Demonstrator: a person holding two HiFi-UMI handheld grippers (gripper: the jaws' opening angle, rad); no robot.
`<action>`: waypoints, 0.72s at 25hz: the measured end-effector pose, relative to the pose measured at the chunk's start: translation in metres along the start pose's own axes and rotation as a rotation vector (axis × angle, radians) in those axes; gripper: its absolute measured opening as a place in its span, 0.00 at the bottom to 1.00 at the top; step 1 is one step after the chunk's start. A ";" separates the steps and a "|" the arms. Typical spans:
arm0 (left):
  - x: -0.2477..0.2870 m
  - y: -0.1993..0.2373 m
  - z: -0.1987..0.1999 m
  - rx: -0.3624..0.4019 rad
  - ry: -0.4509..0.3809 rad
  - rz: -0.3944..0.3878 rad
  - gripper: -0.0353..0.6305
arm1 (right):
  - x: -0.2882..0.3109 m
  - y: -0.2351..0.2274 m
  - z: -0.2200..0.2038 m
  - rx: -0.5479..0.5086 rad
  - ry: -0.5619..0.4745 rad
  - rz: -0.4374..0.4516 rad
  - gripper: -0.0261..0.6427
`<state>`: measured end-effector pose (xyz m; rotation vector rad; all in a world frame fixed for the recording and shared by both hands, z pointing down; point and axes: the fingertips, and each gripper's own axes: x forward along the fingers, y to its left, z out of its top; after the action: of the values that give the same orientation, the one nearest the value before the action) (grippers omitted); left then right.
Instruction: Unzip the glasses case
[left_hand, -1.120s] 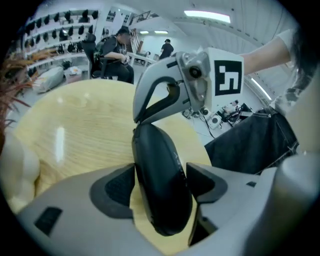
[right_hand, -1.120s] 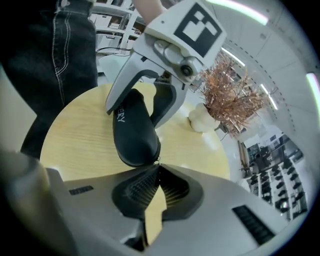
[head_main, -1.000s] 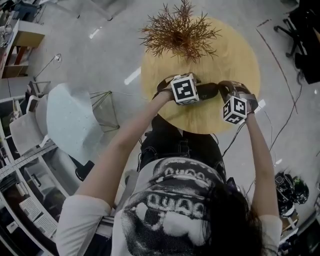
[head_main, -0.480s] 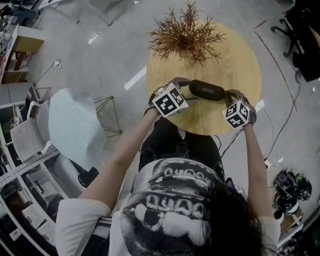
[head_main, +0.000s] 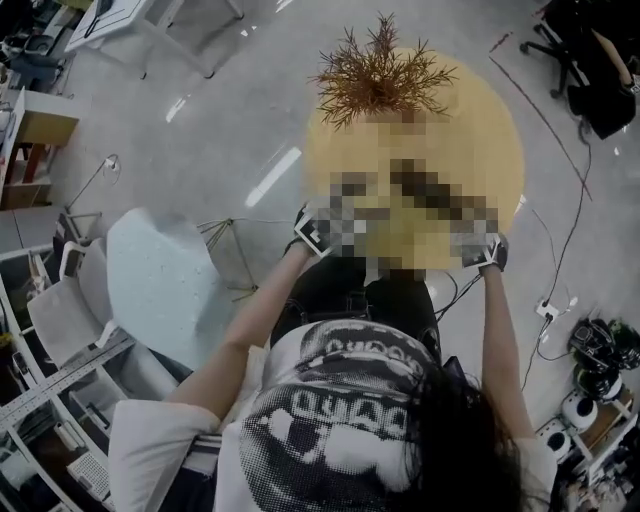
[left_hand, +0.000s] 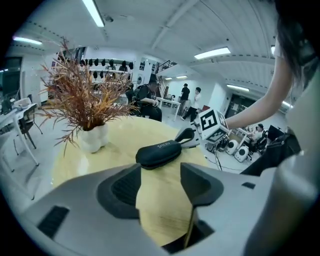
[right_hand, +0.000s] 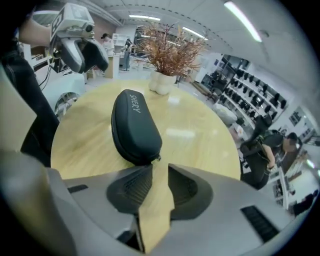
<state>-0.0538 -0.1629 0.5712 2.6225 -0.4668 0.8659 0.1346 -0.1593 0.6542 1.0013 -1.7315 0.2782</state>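
Note:
The black zipped glasses case lies on the round wooden table, closed, its zip pull at the end nearest my right gripper. My left gripper is drawn back from the case, jaws apart and closing, with only bare table between them. My right gripper sits just short of the case's end, jaws opening, with nothing between them. Each gripper shows in the other's view: the right one behind the case, the left one raised at upper left. The head view is mosaicked over the case.
A dried plant in a white pot stands at the table's far side. A pale chair is left of the person. Cables and gear lie on the floor at right. People stand in the background.
The left gripper came off the case and moved left and back toward the person. The right gripper drew back from the case's right end. The case lies uncovered.

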 end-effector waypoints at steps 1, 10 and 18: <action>-0.006 -0.001 -0.001 0.006 -0.009 -0.009 0.43 | -0.004 0.002 -0.001 0.043 0.001 -0.019 0.20; -0.040 -0.009 -0.026 0.098 -0.033 -0.105 0.27 | -0.068 0.061 0.001 0.445 -0.093 -0.157 0.20; -0.041 -0.039 -0.042 0.131 -0.031 -0.199 0.26 | -0.109 0.134 0.020 0.612 -0.191 -0.130 0.20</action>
<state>-0.0909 -0.1022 0.5694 2.7457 -0.1565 0.8170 0.0319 -0.0353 0.5886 1.6179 -1.7776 0.6722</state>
